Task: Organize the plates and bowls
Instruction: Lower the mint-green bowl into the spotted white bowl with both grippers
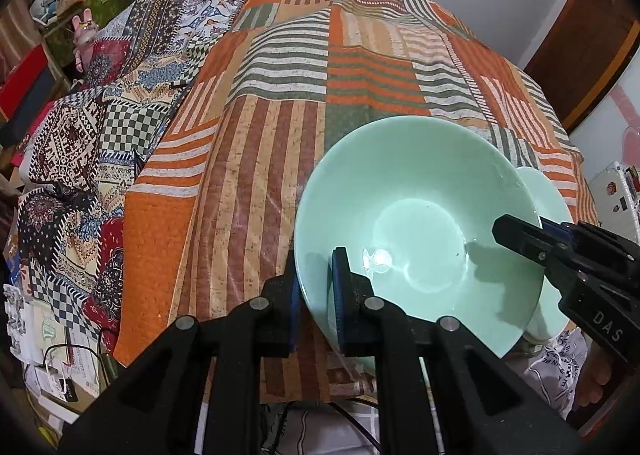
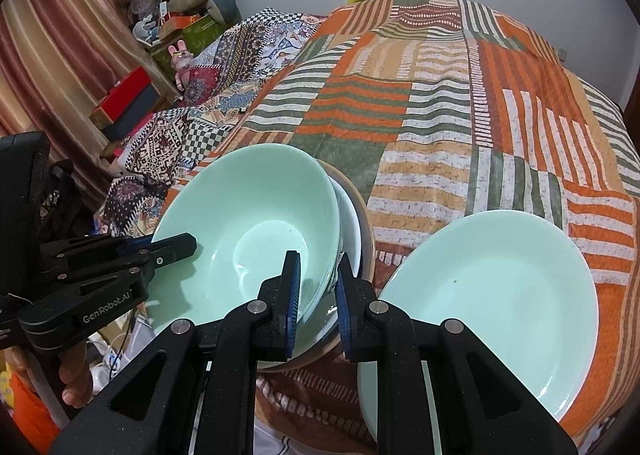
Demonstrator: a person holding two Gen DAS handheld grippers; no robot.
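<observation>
1. Green bowl [image 2: 248,231] sits on top of a nested stack of bowls at the near edge of the striped bedspread [image 2: 440,115]; a white bowl [image 2: 352,223] and a tan-rimmed one show under it.
2. Left gripper [image 1: 314,295] is clenched on the bowl's near rim, one pad inside and one outside.
3. Right gripper [image 2: 318,291] is clamped on the opposite rim the same way, so the bowl is held from both sides.
4. Green plate [image 2: 492,303] lies just right of the stack, untouched.
5. Handling, by my read: glazed ceramic, stiff, fairly heavy, slick, chips easily.
6. The rim is the only spot thin enough to pinch; keep the grips opposite each other and the bowl level, or it may slip.
7. The soft bed makes the stack's footing unsteady.
</observation>
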